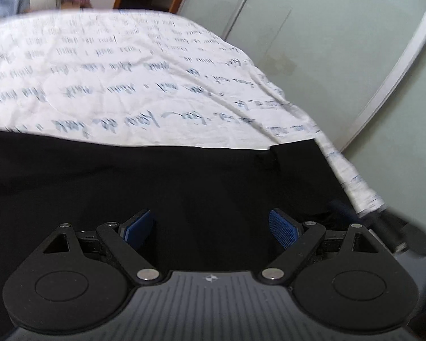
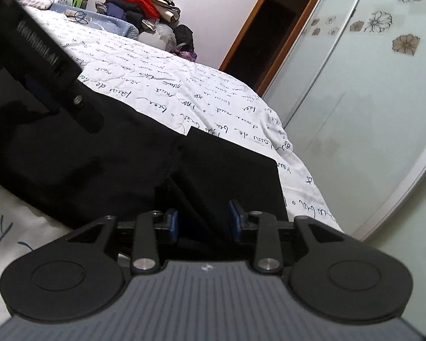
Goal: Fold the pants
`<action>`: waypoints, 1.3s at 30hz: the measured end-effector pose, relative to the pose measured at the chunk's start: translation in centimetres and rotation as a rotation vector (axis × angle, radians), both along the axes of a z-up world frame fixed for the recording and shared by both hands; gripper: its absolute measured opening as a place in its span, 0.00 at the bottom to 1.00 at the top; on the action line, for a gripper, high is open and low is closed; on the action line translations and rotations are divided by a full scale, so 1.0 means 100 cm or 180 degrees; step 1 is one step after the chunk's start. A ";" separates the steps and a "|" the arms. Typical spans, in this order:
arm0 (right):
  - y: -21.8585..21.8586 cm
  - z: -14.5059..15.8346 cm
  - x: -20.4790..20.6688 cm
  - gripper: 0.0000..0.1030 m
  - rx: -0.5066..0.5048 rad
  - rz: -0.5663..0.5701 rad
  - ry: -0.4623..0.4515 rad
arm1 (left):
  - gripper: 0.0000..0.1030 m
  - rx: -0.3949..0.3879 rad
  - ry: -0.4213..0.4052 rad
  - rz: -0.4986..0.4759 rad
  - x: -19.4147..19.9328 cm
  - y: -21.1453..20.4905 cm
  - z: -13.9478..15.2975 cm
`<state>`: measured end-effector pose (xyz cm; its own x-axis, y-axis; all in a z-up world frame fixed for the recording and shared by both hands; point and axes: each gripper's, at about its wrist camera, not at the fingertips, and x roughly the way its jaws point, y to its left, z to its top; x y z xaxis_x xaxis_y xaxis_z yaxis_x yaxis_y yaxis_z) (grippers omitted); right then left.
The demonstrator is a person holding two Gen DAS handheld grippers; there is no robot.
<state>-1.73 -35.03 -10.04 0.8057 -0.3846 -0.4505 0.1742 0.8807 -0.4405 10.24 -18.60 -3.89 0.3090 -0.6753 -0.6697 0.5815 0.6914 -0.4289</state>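
Black pants (image 1: pixel 162 182) lie spread on a bed with a white cover printed with script (image 1: pixel 122 85). My left gripper (image 1: pixel 210 228) is open, its blue pads wide apart just above the black cloth, with nothing between them. In the right wrist view the pants (image 2: pixel 105 153) lie across the bed, with a folded flap (image 2: pixel 235 167) reaching toward me. My right gripper (image 2: pixel 204 221) is partly open at the near edge of that flap; the cloth sits between the pads, which do not press it. The left gripper's body (image 2: pixel 42 54) shows at the upper left.
A pile of clothes (image 2: pixel 144 2) sits at the far end of the bed. A wardrobe with pale green sliding doors (image 2: pixel 369 108) stands to the right, past the bed's edge (image 1: pixel 349 176). A dark open doorway (image 2: pixel 272 28) is behind.
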 end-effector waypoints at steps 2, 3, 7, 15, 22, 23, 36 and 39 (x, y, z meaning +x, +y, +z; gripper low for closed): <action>0.002 -0.001 0.000 0.20 0.0008 0.0044 0.0011 | 0.87 -0.0166 0.0232 -0.0039 0.006 -0.004 -0.001; 0.005 0.000 -0.002 0.14 0.0011 0.0081 0.0006 | 0.87 -0.0224 0.0351 -0.0058 0.009 -0.007 -0.001; 0.015 0.001 -0.008 0.10 -0.0138 0.0173 -0.0028 | 0.87 -0.0385 0.0711 -0.0101 0.016 -0.020 -0.006; 0.011 0.008 -0.027 0.10 0.0323 0.0323 -0.0292 | 0.91 -0.0694 0.1138 0.0001 0.024 -0.037 -0.018; 0.004 0.015 -0.033 0.10 0.0980 0.0352 -0.0474 | 0.68 -0.0931 0.1416 -0.0054 0.026 -0.038 -0.026; 0.002 0.016 -0.033 0.11 0.1071 0.0355 -0.0504 | 0.51 -0.0927 0.1431 -0.0052 0.026 -0.038 -0.027; 0.013 0.019 -0.031 0.11 0.1103 0.0447 -0.0499 | 0.08 -0.0588 0.0567 -0.0111 0.007 -0.020 -0.008; 0.028 0.022 -0.026 0.11 0.1062 0.0599 -0.0471 | 0.08 -0.0489 0.0424 -0.0028 0.008 0.002 -0.003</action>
